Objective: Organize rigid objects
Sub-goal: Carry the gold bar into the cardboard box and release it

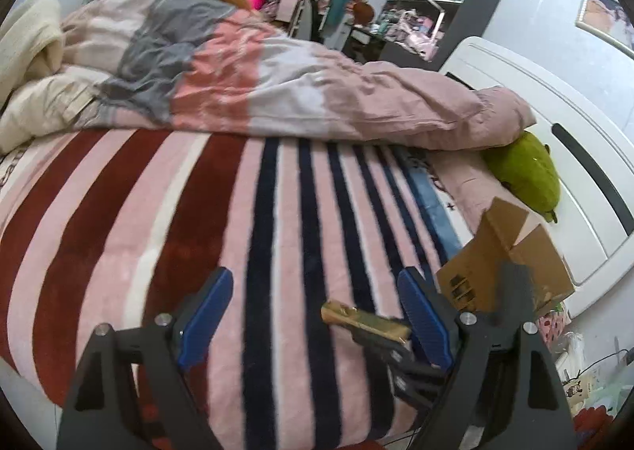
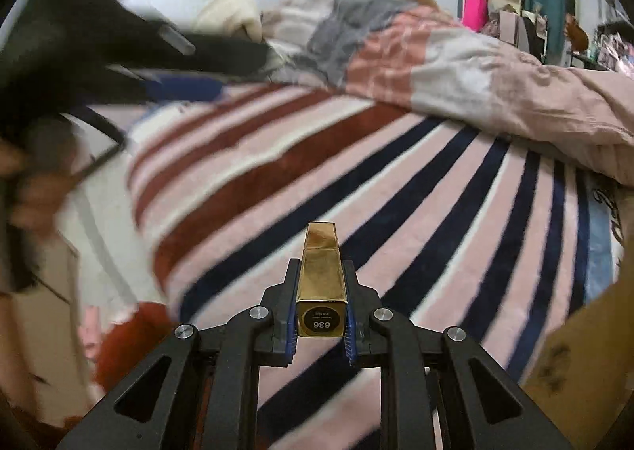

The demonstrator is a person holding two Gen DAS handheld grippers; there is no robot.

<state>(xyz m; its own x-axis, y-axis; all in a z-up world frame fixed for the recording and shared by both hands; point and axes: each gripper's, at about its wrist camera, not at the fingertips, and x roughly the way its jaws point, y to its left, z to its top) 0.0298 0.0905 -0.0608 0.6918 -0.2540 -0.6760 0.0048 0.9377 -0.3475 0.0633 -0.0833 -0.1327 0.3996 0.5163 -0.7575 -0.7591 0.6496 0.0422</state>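
one gold lipstick tube [image 2: 321,275] pinched in the right gripper [image 2: 320,271]; left gripper [image 1: 313,291] wide open, empty. only the left view shows one cardboard box [image 1: 511,256].

The number "636" is printed in white on a round black label on the square end of a gold lipstick tube [image 2: 321,283], and it reads upside down in the right wrist view. A line of smaller white characters sits on the same label beside the number, too small to read. Dark printed marks show on the side of a brown cardboard box [image 1: 503,260] at the right edge of the bed, and dark lettering shows on the sheet near that same edge, but both are too blurred to make out.
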